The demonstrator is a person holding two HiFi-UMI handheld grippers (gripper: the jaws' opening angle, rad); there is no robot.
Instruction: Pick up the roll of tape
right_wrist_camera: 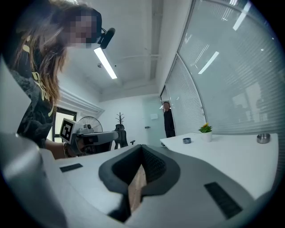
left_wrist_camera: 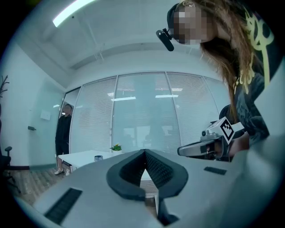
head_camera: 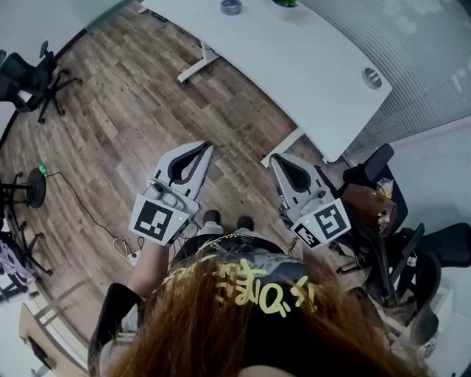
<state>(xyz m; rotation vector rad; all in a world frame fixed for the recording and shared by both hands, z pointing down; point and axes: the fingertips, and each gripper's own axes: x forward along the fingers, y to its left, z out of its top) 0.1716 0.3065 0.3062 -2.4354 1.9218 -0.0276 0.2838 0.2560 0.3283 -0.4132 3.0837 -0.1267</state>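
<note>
A small dark roll of tape [head_camera: 231, 6] lies on the long white table [head_camera: 294, 59] at the far end, beside a potted plant. It shows as a small ring [left_wrist_camera: 98, 157] in the left gripper view and as a ring [right_wrist_camera: 187, 140] in the right gripper view. Both grippers hover level over the wooden floor, well short of the table. My left gripper [head_camera: 205, 148] is shut with nothing in it, and my right gripper [head_camera: 274, 159] is shut and empty too. The tape is far ahead of both.
A small green plant [right_wrist_camera: 205, 131] in a white pot stands by the tape. A round metal grommet [head_camera: 372, 77] sits in the table's near right end. Black office chairs [head_camera: 33, 77] stand left, more chairs [head_camera: 401, 243] right. A person [left_wrist_camera: 63, 133] stands by the glass wall.
</note>
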